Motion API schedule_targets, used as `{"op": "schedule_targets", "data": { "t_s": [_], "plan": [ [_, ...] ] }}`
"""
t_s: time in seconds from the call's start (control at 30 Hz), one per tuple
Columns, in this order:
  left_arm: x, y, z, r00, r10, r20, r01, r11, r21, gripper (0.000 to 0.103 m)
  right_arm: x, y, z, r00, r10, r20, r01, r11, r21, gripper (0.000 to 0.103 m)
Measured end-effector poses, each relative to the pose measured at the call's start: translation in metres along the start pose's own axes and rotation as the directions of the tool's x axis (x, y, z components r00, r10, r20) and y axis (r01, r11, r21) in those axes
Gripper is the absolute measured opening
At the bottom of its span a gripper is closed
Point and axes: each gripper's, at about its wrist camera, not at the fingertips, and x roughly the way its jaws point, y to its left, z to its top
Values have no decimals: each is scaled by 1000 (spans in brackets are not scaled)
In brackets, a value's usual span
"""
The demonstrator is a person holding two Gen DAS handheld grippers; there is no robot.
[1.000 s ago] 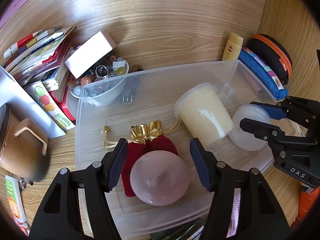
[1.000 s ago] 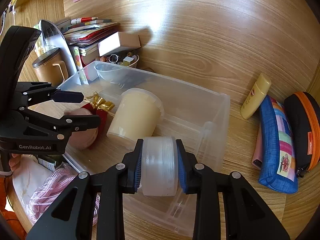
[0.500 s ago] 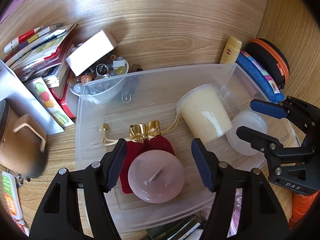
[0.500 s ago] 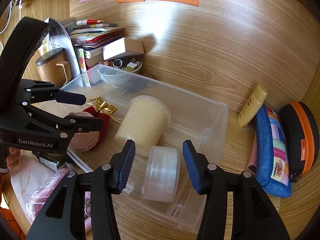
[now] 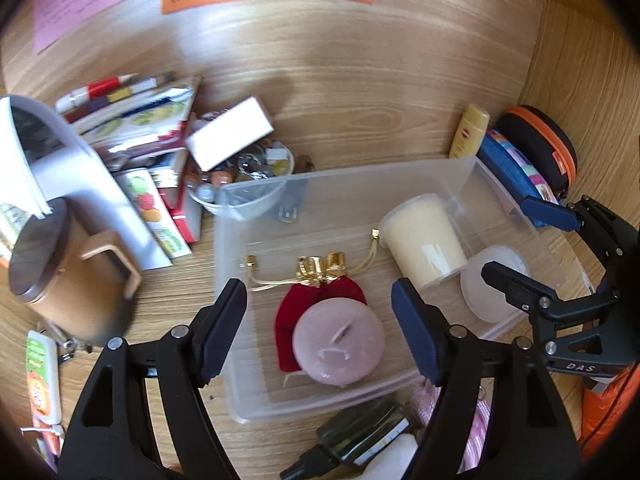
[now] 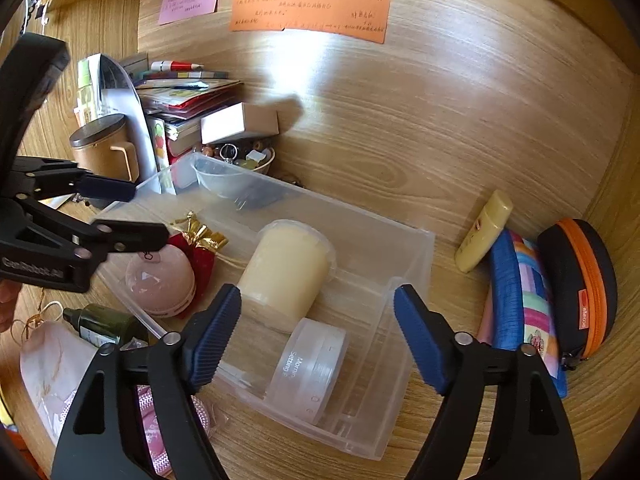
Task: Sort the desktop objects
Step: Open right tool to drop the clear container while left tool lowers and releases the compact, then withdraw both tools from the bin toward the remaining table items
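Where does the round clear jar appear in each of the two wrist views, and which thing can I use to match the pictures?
Left wrist view: the clear jar is at the right, in the bin, partly behind a finger of the right gripper.
Right wrist view: the clear jar is low in the middle, on its side in the bin.
Shared landmark: the cream cup, right beside the jar in both.

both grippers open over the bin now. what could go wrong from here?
1. The clear round jar lies on its side in the clear bin, free between the right gripper's just-opened fingers; it may roll.
2. The left gripper, jaws just widened, hangs over the pink round case, which sits on the red pouch; a nudge could tip it.
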Motion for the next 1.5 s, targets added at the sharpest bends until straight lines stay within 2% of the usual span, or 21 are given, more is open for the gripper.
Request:
{"op": "schedule_targets", "data": {
  "t_s": [0.13,0.37,0.57,0.93,1.13,1.27,1.5],
  "plan": [
    [-21,13,-4,999,27,34,-27,999,-23,84,-3,0,2,1000,-3,4,3,1000,1,81],
    [-59,34,-18,991,80,103,-74,995,-61,89,-23,3,8,999,4,39,-4,1000,7,82],
    [-83,54,-39,987,100,127,-89,991,-95,92,-50,18,6,996,-4,88,5,1000,-11,91],
    [-92,92,-89,988,135,69,-123,980,-156,92,-69,49,-12,997,-1,75,2,1000,-12,92],
    [-83,100,-111,991,131,24,-126,979,-159,92,-63,66,-24,999,8,33,-8,1000,4,92],
    [-77,102,-124,992,130,-2,-129,980,-154,92,-59,78,-32,998,55,7,-55,998,26,92],
    [-64,107,-144,995,88,-41,-94,980,-175,92,-38,104,-48,994,74,-75,-72,997,30,92]
  ]
}}
